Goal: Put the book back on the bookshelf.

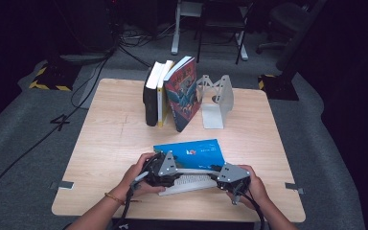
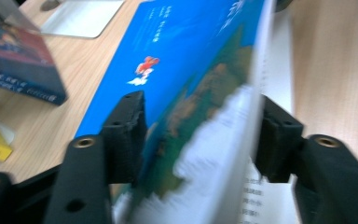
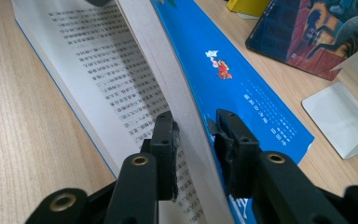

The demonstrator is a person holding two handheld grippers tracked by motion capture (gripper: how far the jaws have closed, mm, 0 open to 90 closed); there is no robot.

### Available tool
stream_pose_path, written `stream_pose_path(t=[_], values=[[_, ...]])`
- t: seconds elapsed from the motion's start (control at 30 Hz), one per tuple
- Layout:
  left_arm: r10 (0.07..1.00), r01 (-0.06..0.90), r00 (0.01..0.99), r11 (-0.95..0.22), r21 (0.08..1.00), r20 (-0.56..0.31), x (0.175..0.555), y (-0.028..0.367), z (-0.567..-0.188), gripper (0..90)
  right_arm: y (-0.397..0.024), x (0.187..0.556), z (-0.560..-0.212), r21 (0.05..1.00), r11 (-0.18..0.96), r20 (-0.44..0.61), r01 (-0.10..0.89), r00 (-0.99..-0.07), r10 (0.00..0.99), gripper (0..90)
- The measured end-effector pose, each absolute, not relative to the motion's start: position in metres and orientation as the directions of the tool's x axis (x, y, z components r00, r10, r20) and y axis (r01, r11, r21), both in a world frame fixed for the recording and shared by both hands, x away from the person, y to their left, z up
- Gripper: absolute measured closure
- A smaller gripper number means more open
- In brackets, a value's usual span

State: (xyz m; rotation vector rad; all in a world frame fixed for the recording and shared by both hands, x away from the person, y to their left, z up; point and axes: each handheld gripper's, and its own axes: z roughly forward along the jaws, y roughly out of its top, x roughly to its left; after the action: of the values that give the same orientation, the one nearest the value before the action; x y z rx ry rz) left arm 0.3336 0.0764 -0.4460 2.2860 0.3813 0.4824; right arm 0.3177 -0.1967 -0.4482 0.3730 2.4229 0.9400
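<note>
A blue-covered book (image 1: 189, 148) lies open near the table's front edge, its printed pages (image 1: 187, 183) facing up. My left gripper (image 1: 174, 173) is at the book's left end. In the left gripper view its jaws (image 2: 200, 121) stand apart, with the raised, blurred cover and page block (image 2: 205, 140) loose between them. My right gripper (image 1: 216, 175) is at the right end. In the right gripper view its pads (image 3: 196, 135) press on both sides of the raised page block and blue cover (image 3: 223, 65), while the text page (image 3: 93, 70) lies flat on the table.
Three books (image 1: 170, 93) stand upright at the back of the wooden table (image 1: 110, 143), leaning beside a white metal bookend (image 1: 215, 103). The dragon-cover book (image 3: 317, 32) and bookend base (image 3: 340, 116) are close behind the open book. Chairs and cables lie beyond.
</note>
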Motion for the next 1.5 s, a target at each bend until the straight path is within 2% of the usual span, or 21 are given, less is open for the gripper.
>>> stream_pose_path(t=[0.1, 0.17, 0.27, 0.37, 0.43, 0.53, 0.6, 0.63, 0.77, 0.9, 1.0, 1.13, 1.2, 1.5], values=[[0.383, 0.107, 0.894, -0.687, 0.719, 0.233, 0.332, 0.079, -0.447, 61.8, -0.199, 0.321, -0.448, 0.709, 0.701, -0.337, 0.075, -0.837, 0.431, 64.9], [0.370, 0.092, 0.895, -0.701, 0.708, 0.251, 0.330, 0.078, -0.448, 63.3, -0.199, 0.322, -0.448, 0.714, 0.696, -0.329, 0.077, -0.840, 0.431, 63.1], [0.357, 0.093, 0.903, -0.705, 0.703, 0.239, 0.331, 0.080, -0.451, 66.0, -0.205, 0.328, -0.451, 0.739, 0.666, -0.286, 0.098, -0.850, 0.443, 55.0], [0.349, 0.088, 0.907, -0.703, 0.706, 0.234, 0.332, 0.082, -0.451, 66.9, -0.225, 0.340, -0.457, 0.770, 0.626, -0.229, 0.125, -0.861, 0.454, 48.1], [0.344, 0.088, 0.911, -0.700, 0.708, 0.227, 0.334, 0.084, -0.451, 66.9, -0.235, 0.346, -0.461, 0.775, 0.615, -0.208, 0.146, -0.860, 0.467, 46.7], [0.336, 0.081, 0.914, -0.703, 0.706, 0.229, 0.336, 0.087, -0.450, 66.9, -0.243, 0.350, -0.462, 0.764, 0.633, -0.231, 0.126, -0.862, 0.451, 47.7], [0.344, 0.093, 0.913, -0.698, 0.710, 0.218, 0.340, 0.091, -0.446, 67.1, -0.240, 0.349, -0.461, 0.769, 0.635, -0.260, 0.073, -0.872, 0.415, 59.0], [0.347, 0.099, 0.913, -0.696, 0.711, 0.213, 0.343, 0.095, -0.444, 66.8, -0.238, 0.349, -0.459, 0.765, 0.642, -0.279, 0.051, -0.873, 0.401, 60.7], [0.379, 0.145, 0.908, -0.684, 0.715, 0.178, 0.352, 0.109, -0.441, 61.5, -0.223, 0.343, -0.455, 0.754, 0.656, -0.314, 0.012, -0.872, 0.377, 67.2], [0.411, 0.184, 0.898, -0.680, 0.710, 0.160, 0.353, 0.115, -0.442, 55.4, -0.211, 0.338, -0.455, 0.734, 0.679, -0.341, 0.002, -0.863, 0.372, 69.0], [0.420, 0.196, 0.897, -0.658, 0.727, 0.138, 0.349, 0.116, -0.439, 45.1, -0.207, 0.336, -0.453, 0.729, 0.685, -0.343, 0.008, -0.861, 0.376, 69.2], [0.422, 0.174, 0.888, -0.678, 0.714, 0.185, 0.342, 0.109, -0.436, 35.2, -0.201, 0.334, -0.450, 0.725, 0.689, -0.347, 0.015, -0.856, 0.384, 69.3], [0.432, 0.171, 0.879, -0.677, 0.715, 0.199, 0.338, 0.103, -0.434, 33.1, -0.197, 0.333, -0.449, 0.716, 0.699, -0.362, 0.009, -0.851, 0.381, 69.3], [0.402, 0.138, 0.889, -0.690, 0.710, 0.218, 0.326, 0.071, -0.432, 33.4, -0.180, 0.330, -0.442, 0.706, 0.708, -0.365, 0.005, -0.854, 0.371, 70.7]])
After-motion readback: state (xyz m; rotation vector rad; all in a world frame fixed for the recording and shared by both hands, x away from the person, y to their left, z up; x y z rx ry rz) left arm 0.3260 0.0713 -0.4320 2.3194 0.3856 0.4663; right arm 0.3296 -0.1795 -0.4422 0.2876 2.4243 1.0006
